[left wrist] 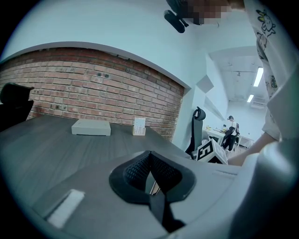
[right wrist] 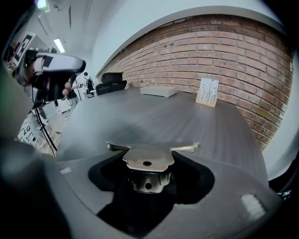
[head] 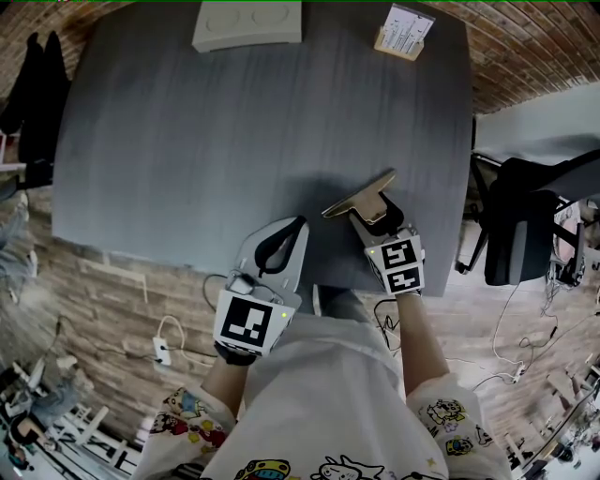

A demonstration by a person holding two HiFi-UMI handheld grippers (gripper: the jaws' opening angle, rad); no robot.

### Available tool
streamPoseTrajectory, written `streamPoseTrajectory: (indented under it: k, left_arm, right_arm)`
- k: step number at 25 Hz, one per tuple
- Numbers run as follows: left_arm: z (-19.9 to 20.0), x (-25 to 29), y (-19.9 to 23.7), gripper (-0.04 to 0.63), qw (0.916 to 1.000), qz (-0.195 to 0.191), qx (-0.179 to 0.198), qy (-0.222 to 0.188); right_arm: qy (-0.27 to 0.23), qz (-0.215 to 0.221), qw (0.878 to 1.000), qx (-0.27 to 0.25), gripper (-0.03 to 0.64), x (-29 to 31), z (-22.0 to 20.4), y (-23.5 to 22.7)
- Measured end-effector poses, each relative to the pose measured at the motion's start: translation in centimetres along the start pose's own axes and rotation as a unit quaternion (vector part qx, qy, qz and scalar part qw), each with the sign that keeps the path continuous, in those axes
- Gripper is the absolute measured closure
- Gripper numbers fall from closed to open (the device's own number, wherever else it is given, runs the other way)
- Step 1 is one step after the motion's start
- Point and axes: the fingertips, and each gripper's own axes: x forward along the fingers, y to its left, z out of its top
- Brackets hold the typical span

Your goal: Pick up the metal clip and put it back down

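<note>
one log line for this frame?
right gripper: shut on metal clip, over table near edge | left gripper: shut, empty | far edge: white box, card stand

The silver metal clip (head: 361,200) sits between the right gripper (head: 373,214) jaws, at the near edge of the grey wooden table (head: 187,141). The left gripper (head: 298,227) is just left of it. At the far edge lies a flat white box (head: 247,25), with a small card stand (head: 403,33) to its right.

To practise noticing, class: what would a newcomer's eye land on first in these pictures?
First, the shiny metal clip, pinched in the right tongs over the near part of the dark grey table. Beside it the left tongs are shut and empty, and a flat white box lies at the table's far edge.
</note>
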Motion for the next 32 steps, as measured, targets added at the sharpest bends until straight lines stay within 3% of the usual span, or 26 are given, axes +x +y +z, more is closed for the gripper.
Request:
streamPoseTrajectory:
  k: [32]
  left_arm:
    - [1.7,-0.3,0.3,0.595,0.9996,0.017,0.005,-0.022]
  right_arm:
    - [0.002,0.014,1.0,0.014,0.276,-0.6,0.0,0.0]
